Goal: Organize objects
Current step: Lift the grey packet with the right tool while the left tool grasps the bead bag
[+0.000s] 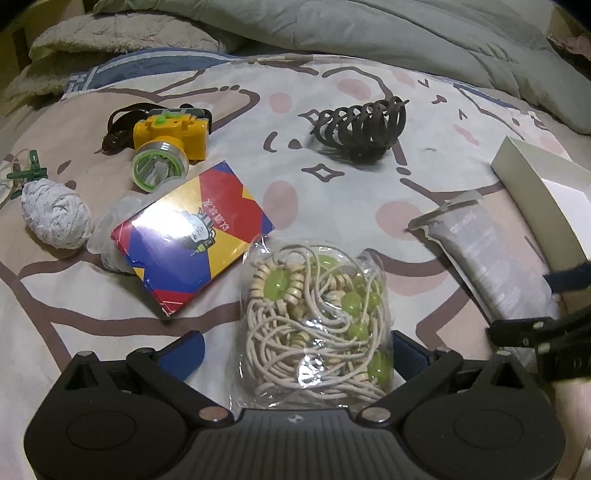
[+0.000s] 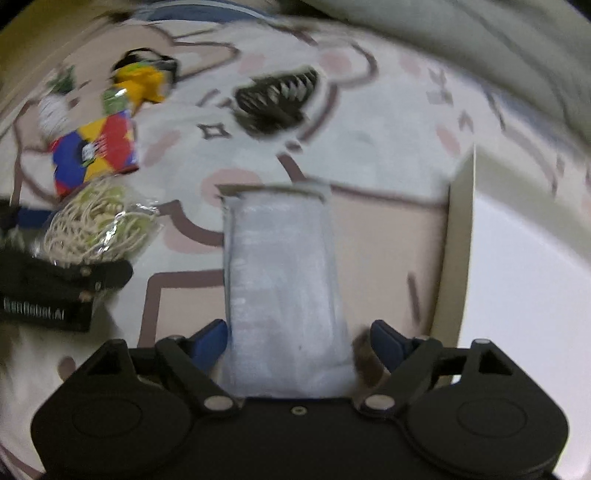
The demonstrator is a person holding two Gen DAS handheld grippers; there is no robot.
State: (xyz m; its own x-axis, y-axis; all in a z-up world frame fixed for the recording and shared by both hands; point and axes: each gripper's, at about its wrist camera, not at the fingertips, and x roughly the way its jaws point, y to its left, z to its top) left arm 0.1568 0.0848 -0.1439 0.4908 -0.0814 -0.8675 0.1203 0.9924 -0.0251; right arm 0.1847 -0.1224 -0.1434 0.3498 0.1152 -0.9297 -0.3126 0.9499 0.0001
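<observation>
A clear bag of cream cord and green beads (image 1: 314,314) lies on the bedsheet between the fingers of my left gripper (image 1: 299,350). That gripper is open, and its left pad stands clear of the bag. A flat grey pouch (image 2: 284,277) lies lengthwise between the fingers of my right gripper (image 2: 299,343). The left blue pad is at the pouch's edge, while a gap shows at the right pad, so it is open. The pouch (image 1: 491,258) lies just right of the bead bag (image 2: 99,229). An open white box (image 2: 517,277) sits to the pouch's right.
On the patterned sheet (image 1: 332,192) lie a colourful flat box (image 1: 192,236), a yellow headlamp (image 1: 170,136), a black hair claw (image 1: 362,125), a white wad of cord (image 1: 55,214) and green clips (image 1: 29,170). A grey-green quilt (image 1: 369,29) is bunched behind them.
</observation>
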